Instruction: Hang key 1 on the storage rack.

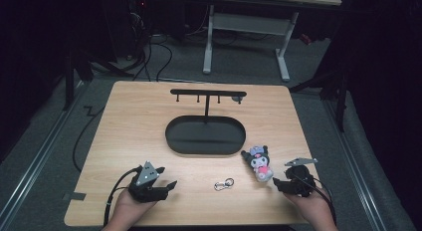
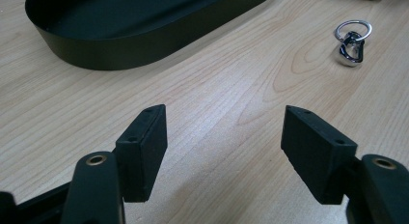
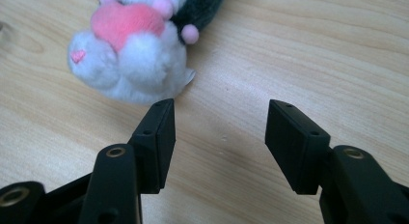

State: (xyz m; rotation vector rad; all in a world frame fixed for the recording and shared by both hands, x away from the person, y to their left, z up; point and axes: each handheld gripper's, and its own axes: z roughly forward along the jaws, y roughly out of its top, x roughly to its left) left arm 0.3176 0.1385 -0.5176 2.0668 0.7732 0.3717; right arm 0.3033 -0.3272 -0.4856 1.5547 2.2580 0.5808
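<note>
A small plush toy (image 1: pixel 260 163), white with black ears and a pink heart, lies on the wooden table (image 1: pixel 139 126) at the right front. My right gripper (image 1: pixel 279 183) sits just behind it, open, with bare wood between its jaws; in the right gripper view the plush toy (image 3: pixel 132 64) lies just ahead of the left jaw, apart from it. A silver key ring with a clasp (image 1: pixel 224 183) rests at the front centre. My left gripper (image 1: pixel 169 186) is open near the front left, and its view has the key ring (image 2: pixel 352 40) ahead to the right.
A black oval tray (image 1: pixel 171 134) with a T-shaped hanger stand (image 1: pixel 207 94) rising from it occupies the table's middle. In the left gripper view the tray wall (image 2: pixel 120 52) lies ahead to the left. Desk legs and cables are on the floor beyond the table.
</note>
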